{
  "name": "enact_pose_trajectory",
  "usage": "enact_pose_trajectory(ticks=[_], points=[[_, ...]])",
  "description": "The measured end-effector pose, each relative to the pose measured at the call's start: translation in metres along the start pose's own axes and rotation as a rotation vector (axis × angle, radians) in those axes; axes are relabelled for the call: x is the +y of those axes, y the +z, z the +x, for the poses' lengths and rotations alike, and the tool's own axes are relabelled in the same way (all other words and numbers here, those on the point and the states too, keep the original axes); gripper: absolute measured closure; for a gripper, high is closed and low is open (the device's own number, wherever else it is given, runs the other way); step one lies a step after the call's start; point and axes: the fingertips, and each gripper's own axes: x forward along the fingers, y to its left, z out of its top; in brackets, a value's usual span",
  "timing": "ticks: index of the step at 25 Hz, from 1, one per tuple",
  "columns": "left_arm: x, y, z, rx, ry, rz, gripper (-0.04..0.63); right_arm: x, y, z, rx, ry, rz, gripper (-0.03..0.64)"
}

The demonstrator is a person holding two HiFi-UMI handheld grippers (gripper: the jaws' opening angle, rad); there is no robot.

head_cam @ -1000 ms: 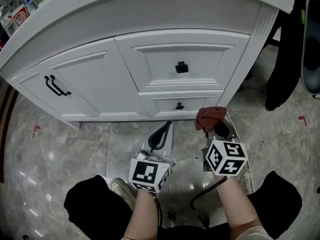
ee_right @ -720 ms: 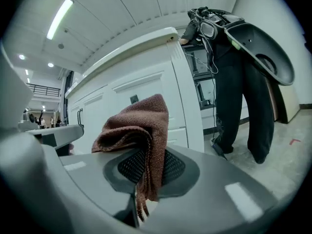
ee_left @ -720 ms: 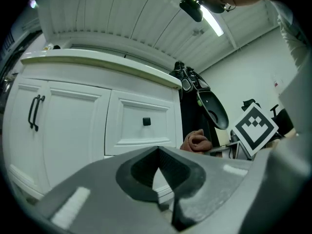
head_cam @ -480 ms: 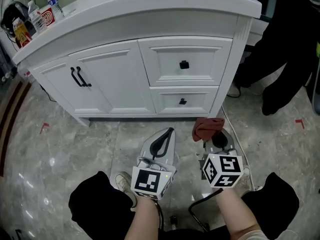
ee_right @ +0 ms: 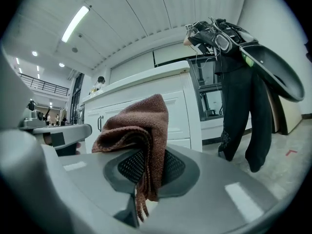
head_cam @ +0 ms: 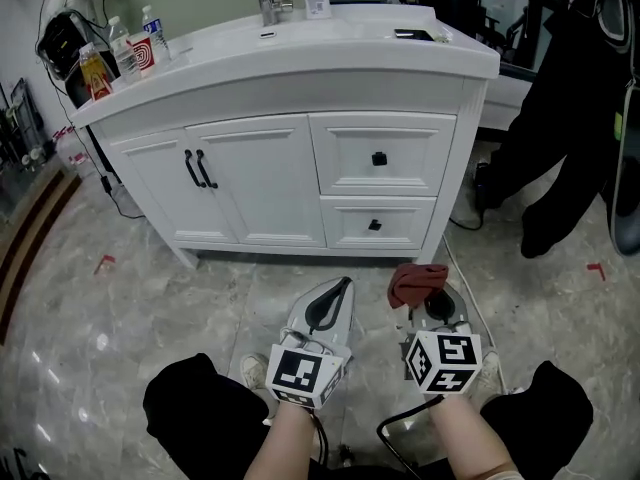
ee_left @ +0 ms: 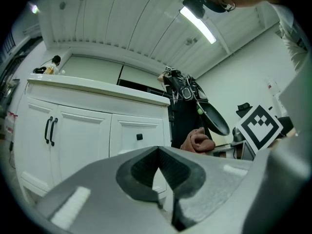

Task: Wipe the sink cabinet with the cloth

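Compared with a second ago, we see the white sink cabinet (head_cam: 260,183) farther off, and its top surface (head_cam: 330,43) and faucet (head_cam: 267,0) have come into view. Both tongs sit over the marble floor (head_cam: 150,308), well apart from the drawers. Our right tongs (ee_right: 145,172) are clenched on the reddish-brown cloth (ee_right: 139,126), which bunches above the jaws and trails a fringe below them, clear of the cabinet. Our left tongs (ee_left: 161,174) are pressed together on nothing, just left of the cloth.
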Motion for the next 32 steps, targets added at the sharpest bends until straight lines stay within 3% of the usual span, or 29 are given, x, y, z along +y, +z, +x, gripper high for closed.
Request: enact_pose_trajectory(ticks=[17, 32], points=[[-0.017, -0.005, -0.01, 0.014, -0.026, 0.03, 0.595, 0.009, -0.012, -0.008, 0.005, 0.014, 0.078, 0.54], [-0.028, 0.003, -0.011, -0.004, -0.034, 0.023, 0.595, 0.006, -0.009, -0.018, 0.002, -0.004, 0.08, 0.539]])
